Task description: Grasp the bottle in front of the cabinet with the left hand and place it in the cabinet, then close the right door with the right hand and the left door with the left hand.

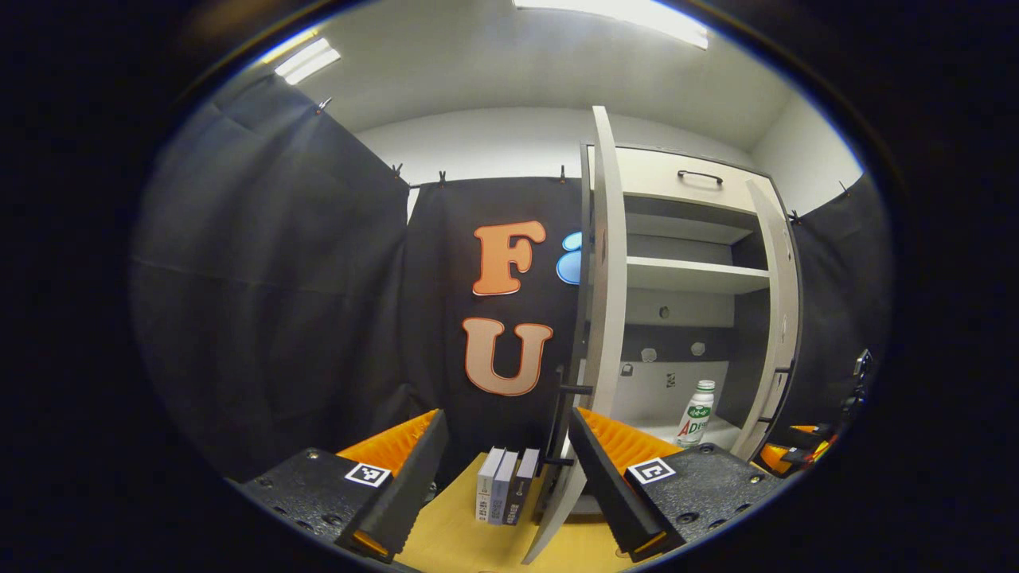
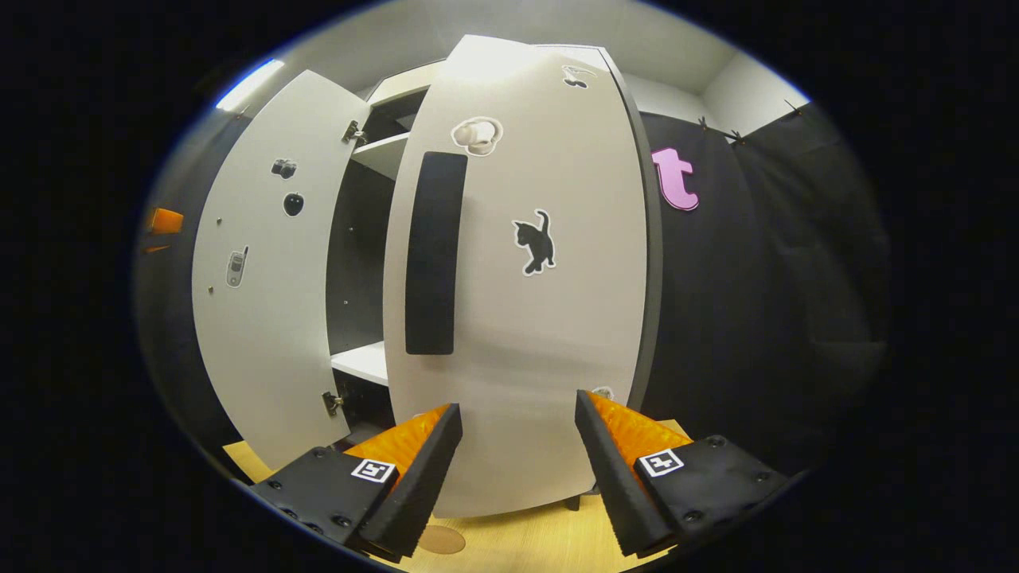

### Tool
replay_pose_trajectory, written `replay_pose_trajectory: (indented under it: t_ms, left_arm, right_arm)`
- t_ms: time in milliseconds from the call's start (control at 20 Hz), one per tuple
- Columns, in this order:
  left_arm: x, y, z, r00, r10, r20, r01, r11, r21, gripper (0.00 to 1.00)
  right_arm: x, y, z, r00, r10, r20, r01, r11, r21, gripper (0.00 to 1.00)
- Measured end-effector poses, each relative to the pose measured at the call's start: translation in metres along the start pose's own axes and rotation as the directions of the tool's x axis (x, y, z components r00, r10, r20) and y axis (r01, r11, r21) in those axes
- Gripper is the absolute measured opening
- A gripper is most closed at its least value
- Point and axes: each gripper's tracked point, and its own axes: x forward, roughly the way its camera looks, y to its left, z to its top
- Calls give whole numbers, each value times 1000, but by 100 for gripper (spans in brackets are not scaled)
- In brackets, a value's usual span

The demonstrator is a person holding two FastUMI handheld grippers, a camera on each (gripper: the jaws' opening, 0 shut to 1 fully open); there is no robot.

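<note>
Judging by the bottle (image 1: pixel 697 414) already standing inside the cabinet (image 1: pixel 685 274), the right door (image 2: pixel 517 302), a stiff, light hinged panel, is best pushed flat near its free edge by the right gripper (image 2: pixel 517 446), fingers spread and empty, as on the left gripper (image 1: pixel 505 454).

bottle (image 1: pixel 697 413): 1 | cabinet doors (image 2: pixel 521 270): 2 | books (image 1: pixel 503 496): 3
</note>
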Motion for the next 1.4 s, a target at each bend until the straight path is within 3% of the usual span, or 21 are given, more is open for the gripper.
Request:
replay_pose_trajectory:
  t_ms: [900, 950, 1100, 1150, 1200, 1350, 1400]
  left_arm:
    - [27, 47, -93, 992, 56, -112, -59, 998, -16, 95]
    - [29, 49, -101, 991, 61, -122, -64, 998, -21, 95]
    - [33, 53, -122, 987, 66, -145, -71, 997, -31, 95]
    - [34, 52, -129, 986, 61, -155, -66, 997, -30, 95]
    - [36, 52, -135, 985, 58, -163, -63, 998, -29, 93]
    - [37, 49, -144, 982, 42, -184, -49, 998, -33, 95]
    - [39, 44, -152, 982, 37, -188, -44, 999, -32, 95]
  right_arm:
    - [-54, -45, 37, 997, -80, 13, 80, 997, 1, 95]
    - [-58, -47, 41, 996, -84, 15, 84, 996, 2, 88]
    - [-70, -55, 50, 994, -101, 30, 101, 995, -7, 88]
    - [-74, -57, 52, 994, -108, 32, 109, 994, -12, 95]
    - [-78, -60, 53, 993, -115, 36, 116, 993, -15, 88]
    - [-89, -68, 54, 990, -136, 34, 137, 990, -19, 88]
    - [-92, -71, 53, 990, -140, 29, 141, 990, -19, 95]
